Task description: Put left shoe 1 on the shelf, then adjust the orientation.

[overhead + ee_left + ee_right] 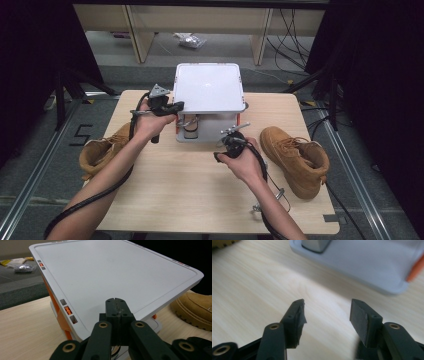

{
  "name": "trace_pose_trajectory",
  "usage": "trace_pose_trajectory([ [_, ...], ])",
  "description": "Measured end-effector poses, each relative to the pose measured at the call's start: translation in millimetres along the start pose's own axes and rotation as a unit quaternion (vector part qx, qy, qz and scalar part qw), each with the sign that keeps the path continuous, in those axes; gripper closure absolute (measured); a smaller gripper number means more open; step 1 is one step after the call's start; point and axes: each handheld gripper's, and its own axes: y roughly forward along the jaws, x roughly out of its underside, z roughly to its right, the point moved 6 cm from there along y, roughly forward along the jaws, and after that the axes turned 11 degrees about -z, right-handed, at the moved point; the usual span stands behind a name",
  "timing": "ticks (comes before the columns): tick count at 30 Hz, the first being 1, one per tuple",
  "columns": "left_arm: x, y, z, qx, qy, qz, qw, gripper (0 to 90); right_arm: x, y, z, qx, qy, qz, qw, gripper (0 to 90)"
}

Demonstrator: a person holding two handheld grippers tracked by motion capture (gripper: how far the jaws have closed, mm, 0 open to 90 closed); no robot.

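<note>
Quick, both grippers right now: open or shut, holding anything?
Left gripper: shut, jaws pressed together at the edge of the white lid, nothing visibly clamped.
Right gripper: open, nothing between its jaws.

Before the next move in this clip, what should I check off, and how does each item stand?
1. Left gripper shut on the white lid edge: ok.
2. Lid lifted clear of the grey base: ok.
3. Right gripper open, nothing between the jaws: ok.
4. Right boot within reach on the table: ok.
5. Left boot free of the left forearm: cannot tell.
</note>
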Motion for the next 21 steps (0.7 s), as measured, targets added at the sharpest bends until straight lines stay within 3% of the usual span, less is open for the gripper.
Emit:
trace_pose_trajectory([
  [5,0.5,-0.3,-0.9,0.003,-0.003,0.003,1.0000,89.4,21.3,-8.6,12.6,0.008,0.007,-0.008,0.9999,39.2],
  [9,0.0,-0.1,-0.4,0.003,-0.001,0.000,1.0000,89.5,31.4,-14.6,17.9,0.006,0.015,-0.001,0.9999,46.4],
  [16,0.1,-0.1,-0.6,0.003,0.001,0.001,1.0000,89.4,45.5,-31.6,31.3,0.008,0.007,-0.031,0.9995,47.6],
  [21,-0.2,0.3,0.4,0.000,0.000,0.000,1.0000,89.5,61.4,-43.6,42.2,0.014,0.017,-0.061,0.9979,43.7],
])
